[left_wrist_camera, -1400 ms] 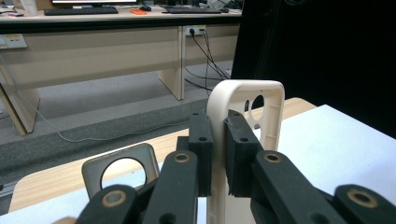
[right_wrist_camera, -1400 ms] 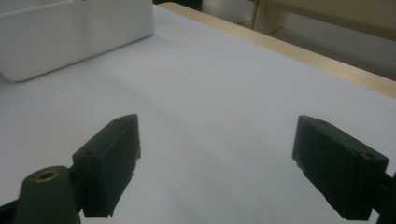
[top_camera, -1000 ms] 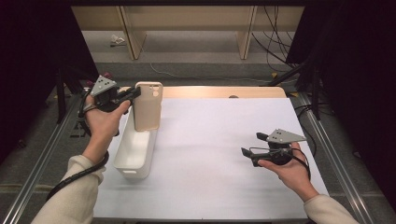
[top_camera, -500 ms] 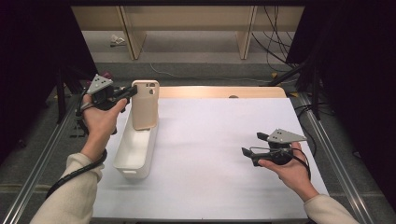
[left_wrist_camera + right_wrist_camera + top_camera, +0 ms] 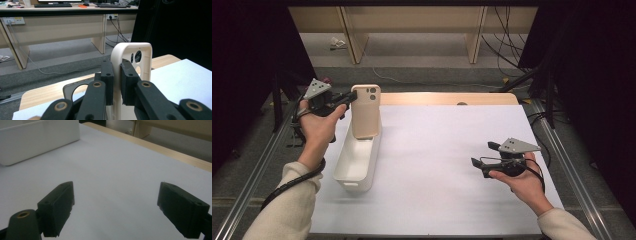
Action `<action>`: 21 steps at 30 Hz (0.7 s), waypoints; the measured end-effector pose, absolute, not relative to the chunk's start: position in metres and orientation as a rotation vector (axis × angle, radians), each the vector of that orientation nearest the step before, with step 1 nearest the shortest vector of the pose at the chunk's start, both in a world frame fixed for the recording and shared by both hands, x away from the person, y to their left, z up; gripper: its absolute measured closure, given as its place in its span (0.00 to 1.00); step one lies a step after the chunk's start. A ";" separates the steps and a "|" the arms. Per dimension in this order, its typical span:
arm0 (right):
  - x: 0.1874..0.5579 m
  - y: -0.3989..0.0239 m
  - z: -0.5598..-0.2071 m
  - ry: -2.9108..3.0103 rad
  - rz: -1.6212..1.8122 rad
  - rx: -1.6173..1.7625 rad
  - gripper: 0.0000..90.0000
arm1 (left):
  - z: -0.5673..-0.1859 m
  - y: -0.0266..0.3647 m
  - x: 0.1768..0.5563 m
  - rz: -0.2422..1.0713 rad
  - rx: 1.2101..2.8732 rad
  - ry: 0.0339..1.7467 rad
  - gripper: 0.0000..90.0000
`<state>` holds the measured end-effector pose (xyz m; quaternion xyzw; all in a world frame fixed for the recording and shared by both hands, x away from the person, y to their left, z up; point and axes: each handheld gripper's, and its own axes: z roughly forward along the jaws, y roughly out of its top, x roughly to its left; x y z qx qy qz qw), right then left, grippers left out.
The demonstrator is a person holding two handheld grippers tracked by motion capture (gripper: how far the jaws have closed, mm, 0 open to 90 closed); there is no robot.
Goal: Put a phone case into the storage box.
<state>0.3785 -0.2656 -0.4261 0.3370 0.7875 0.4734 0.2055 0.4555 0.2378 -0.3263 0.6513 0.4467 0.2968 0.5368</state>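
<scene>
Left gripper [image 5: 348, 98] clamps one phone case [image 5: 366, 111] upright over one white bin [image 5: 357, 162]; right gripper [image 5: 479, 165] gapes wide, holding nothing.

Plenty of open white table [image 5: 452, 165] is sitting between the two hands. The white bin [image 5: 357, 165] is blocking the left side, with the phone case [image 5: 365, 112] standing upright at its far end, taking up that corner.

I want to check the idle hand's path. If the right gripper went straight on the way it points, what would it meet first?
The right gripper, jaws open and empty, points left across the bare white table cover. The first thing in that line looks to be the white bin; depth is hard to judge.
</scene>
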 end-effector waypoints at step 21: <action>0.379 -0.265 -0.427 2.214 1.309 0.933 0.08 | -0.327 0.244 0.459 0.721 1.547 1.074 0.91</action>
